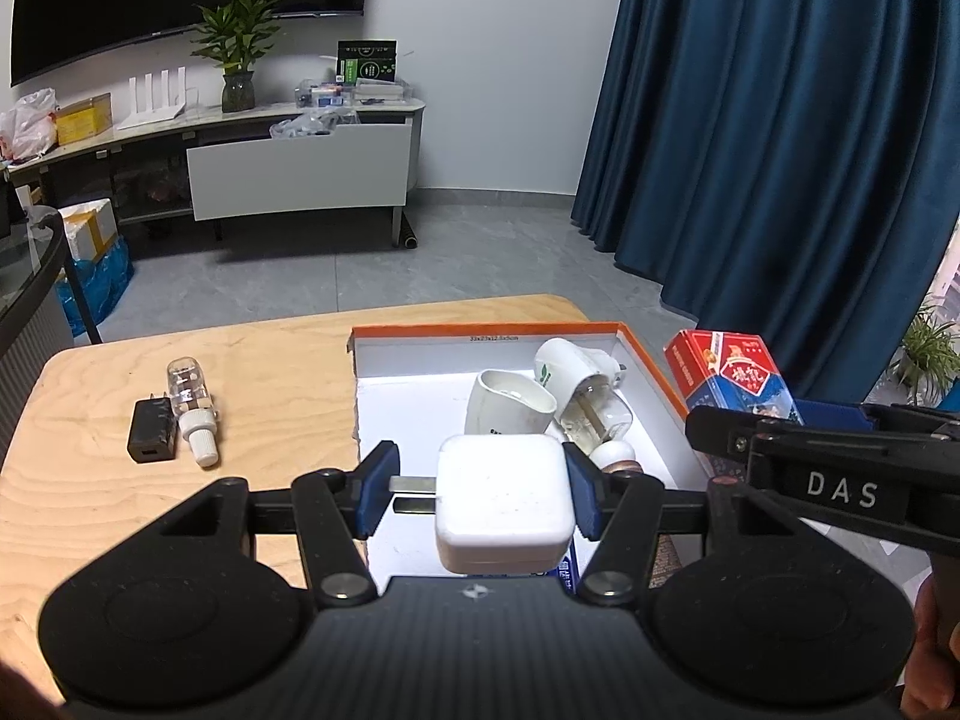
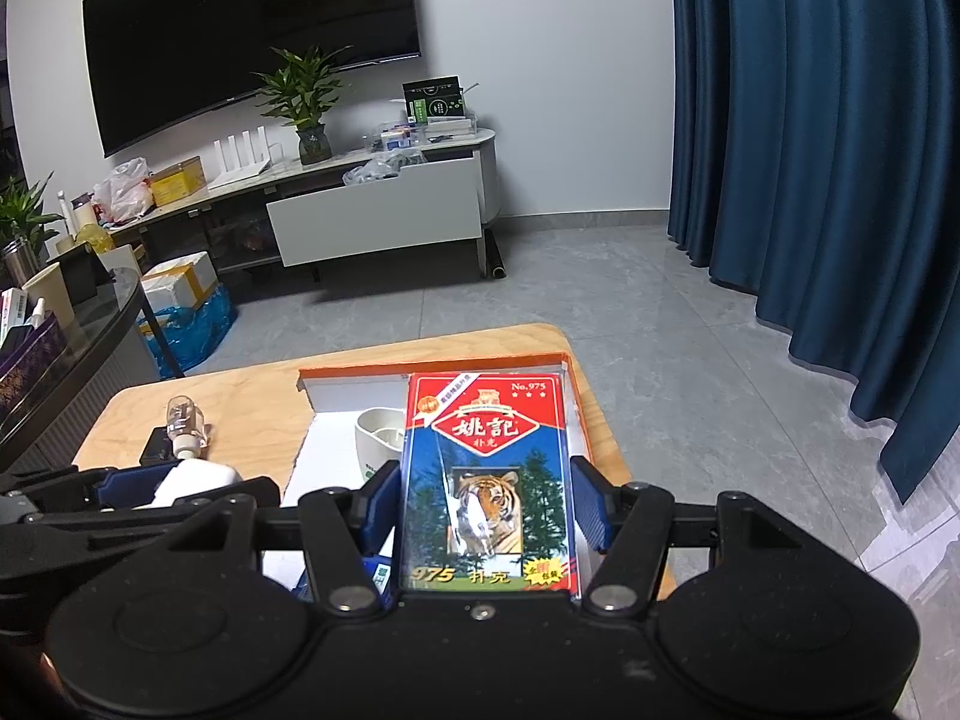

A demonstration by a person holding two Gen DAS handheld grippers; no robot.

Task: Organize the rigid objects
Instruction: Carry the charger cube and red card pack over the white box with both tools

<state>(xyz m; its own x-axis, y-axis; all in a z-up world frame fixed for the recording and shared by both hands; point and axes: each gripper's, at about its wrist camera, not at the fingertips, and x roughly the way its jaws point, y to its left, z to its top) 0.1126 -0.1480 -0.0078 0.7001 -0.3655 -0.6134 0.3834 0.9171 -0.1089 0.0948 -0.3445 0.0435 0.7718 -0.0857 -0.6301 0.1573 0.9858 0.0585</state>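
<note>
My left gripper (image 1: 480, 489) is shut on a white square charger (image 1: 503, 501), prongs pointing left, held above the orange-rimmed white box (image 1: 480, 333). My right gripper (image 2: 486, 501) is shut on a red and blue playing-card pack (image 2: 489, 480) with a tiger picture, held over the same box (image 2: 432, 362); the pack also shows in the left wrist view (image 1: 735, 381). In the box lie a white cup (image 1: 507, 405), a white plug-in vaporizer with a clear bottle (image 1: 585, 387) and a small round-topped item (image 1: 613, 455). On the table lie a black charger (image 1: 150, 431) and a clear bottle with a white cap (image 1: 193, 411).
The wooden table (image 1: 120, 528) ends just beyond the box. Grey floor lies past it, with a TV cabinet (image 1: 288, 171) at the back wall and blue curtains (image 1: 780, 120) on the right. A glass table (image 2: 90, 324) stands at the left.
</note>
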